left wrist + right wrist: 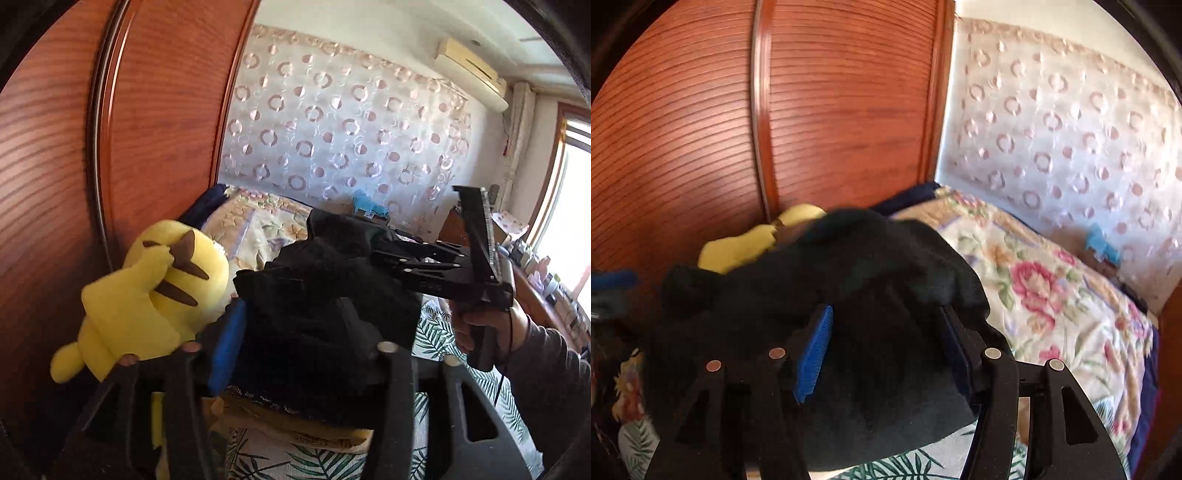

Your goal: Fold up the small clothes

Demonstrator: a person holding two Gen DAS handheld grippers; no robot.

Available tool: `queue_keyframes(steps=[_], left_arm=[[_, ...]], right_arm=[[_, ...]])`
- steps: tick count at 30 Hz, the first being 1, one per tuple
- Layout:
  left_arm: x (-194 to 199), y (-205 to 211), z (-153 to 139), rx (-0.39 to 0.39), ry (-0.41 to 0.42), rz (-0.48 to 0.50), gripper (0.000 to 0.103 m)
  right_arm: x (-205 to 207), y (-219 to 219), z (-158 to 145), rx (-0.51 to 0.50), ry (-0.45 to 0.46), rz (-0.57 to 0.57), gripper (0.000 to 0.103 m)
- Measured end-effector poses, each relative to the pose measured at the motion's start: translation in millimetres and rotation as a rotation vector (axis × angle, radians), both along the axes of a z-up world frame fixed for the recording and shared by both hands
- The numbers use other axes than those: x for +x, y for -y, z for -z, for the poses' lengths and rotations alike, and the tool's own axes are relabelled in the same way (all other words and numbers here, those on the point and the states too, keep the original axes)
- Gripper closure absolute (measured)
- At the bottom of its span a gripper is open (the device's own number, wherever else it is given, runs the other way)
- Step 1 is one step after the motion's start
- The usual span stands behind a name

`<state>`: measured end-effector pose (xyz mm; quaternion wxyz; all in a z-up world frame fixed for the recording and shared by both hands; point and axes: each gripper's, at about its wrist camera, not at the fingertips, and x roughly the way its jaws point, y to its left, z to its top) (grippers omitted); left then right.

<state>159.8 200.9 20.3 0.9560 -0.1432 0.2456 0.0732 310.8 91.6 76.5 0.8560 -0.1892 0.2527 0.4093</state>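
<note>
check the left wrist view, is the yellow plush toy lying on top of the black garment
No: the yellow plush toy sits beside the black garment, against the wooden wardrobe door.

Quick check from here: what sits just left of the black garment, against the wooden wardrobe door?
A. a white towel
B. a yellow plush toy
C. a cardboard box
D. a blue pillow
B: a yellow plush toy with brown markings lies beside the black garment, against the wooden wardrobe door.
</note>
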Motion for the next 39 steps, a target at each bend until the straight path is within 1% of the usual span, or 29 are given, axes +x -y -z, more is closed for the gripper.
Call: queue_keyframes(steps=[1, 2, 3, 4, 6, 7, 9, 12, 14, 16, 19, 23, 28, 32, 39], left_arm=[[-3, 4, -4, 0.022, 0.012, 0.003, 0.018], [-9, 10, -10, 0.056, 0.031, 0.005, 0.018], [-12, 13, -14, 0.075, 0.039, 0.0, 0.017], [-15, 17, -18, 0.095, 0.041, -0.002, 0.015], [-18, 22, -22, 0.103, 0.05, 0.004, 0.015], [-20, 26, -24, 0.104, 0.053, 0.011, 0.015], [-25, 35, -29, 0.116, 0.057, 0.026, 0.015], [-32, 50, -33, 0.129, 0.061, 0.049, 0.015], [-37, 63, -34, 0.133, 0.065, 0.065, 0.015], [-43, 74, -34, 0.138, 0.072, 0.082, 0.015], [-50, 92, -32, 0.146, 0.071, 0.112, 0.015], [-60, 123, -25, 0.175, 0.067, 0.153, 0.015], [-70, 156, -20, 0.177, 0.067, 0.202, 0.015], [-81, 179, -22, 0.175, 0.066, 0.233, 0.015], [-105, 204, -29, 0.179, 0.076, 0.255, 0.015]], right_arm=[[1, -4, -5, 0.005, 0.006, 0.008, 0.043], [-1, -4, -13, 0.016, 0.014, 0.012, 0.043], [-5, -4, -26, 0.023, 0.018, 0.016, 0.043], [-12, 1, -32, 0.03, 0.025, 0.026, 0.043], [-36, 15, -39, 0.05, 0.04, 0.044, 0.043], [-31, 19, -33, 0.064, 0.043, 0.048, 0.043], [-42, 33, -20, 0.089, 0.047, 0.06, 0.043], [-78, 59, -25, 0.123, 0.058, 0.081, 0.041], [-103, 77, -26, 0.139, 0.073, 0.108, 0.035], [-127, 93, -26, 0.155, 0.074, 0.128, 0.032], [-154, 113, -14, 0.172, 0.075, 0.167, 0.026], [-199, 143, -10, 0.195, 0.09, 0.222, 0.014], [-266, 187, -6, 0.231, 0.113, 0.313, 0.008], [-312, 216, -3, 0.258, 0.137, 0.402, 0.007], [-375, 245, -9, 0.286, 0.185, 0.531, 0.007]])
